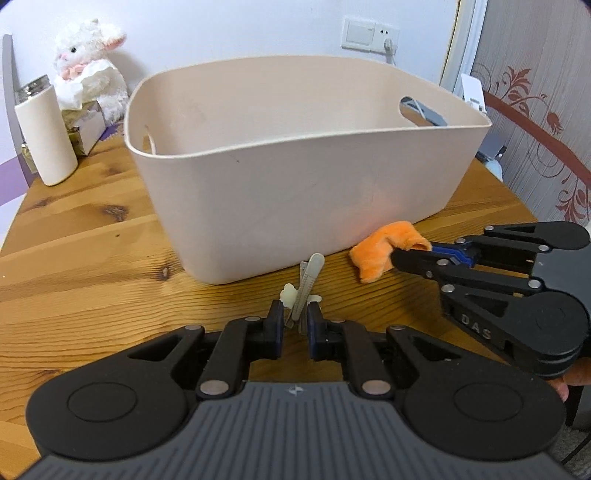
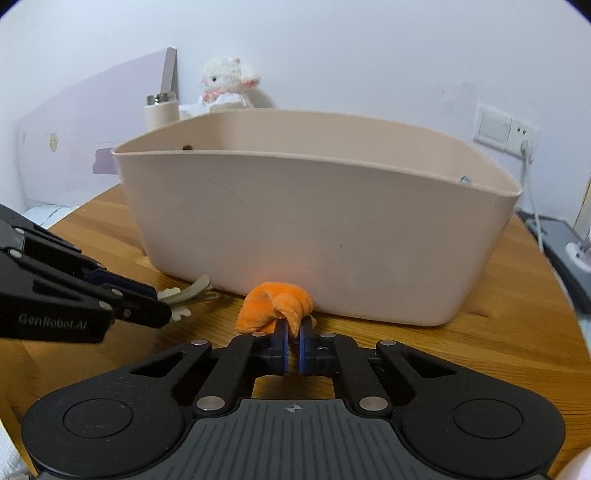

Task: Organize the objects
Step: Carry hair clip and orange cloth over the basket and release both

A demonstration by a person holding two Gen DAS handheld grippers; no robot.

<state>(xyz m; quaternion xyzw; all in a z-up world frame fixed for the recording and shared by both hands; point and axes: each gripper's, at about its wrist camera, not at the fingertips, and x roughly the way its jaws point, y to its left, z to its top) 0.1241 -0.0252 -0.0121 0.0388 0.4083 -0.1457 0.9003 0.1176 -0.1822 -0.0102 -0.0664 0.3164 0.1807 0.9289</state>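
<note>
A beige plastic bin (image 1: 295, 177) stands on the wooden table; it also fills the right wrist view (image 2: 314, 229). My left gripper (image 1: 295, 314) is shut on a beige hair clip (image 1: 308, 280) that rests just in front of the bin; the clip also shows in the right wrist view (image 2: 188, 290). My right gripper (image 2: 291, 328) is shut on an orange plush cloth (image 2: 275, 304) lying against the bin's front wall. In the left wrist view the cloth (image 1: 384, 251) sits to the right of the clip, with my right gripper (image 1: 413, 253) pinching its edge.
A white tumbler (image 1: 46, 136), a tissue box (image 1: 83, 129) and a white plush lamb (image 1: 92, 62) stand at the back left of the table (image 1: 92, 258). A wall socket (image 1: 369, 35) with a cable is behind the bin. The table's right edge is near.
</note>
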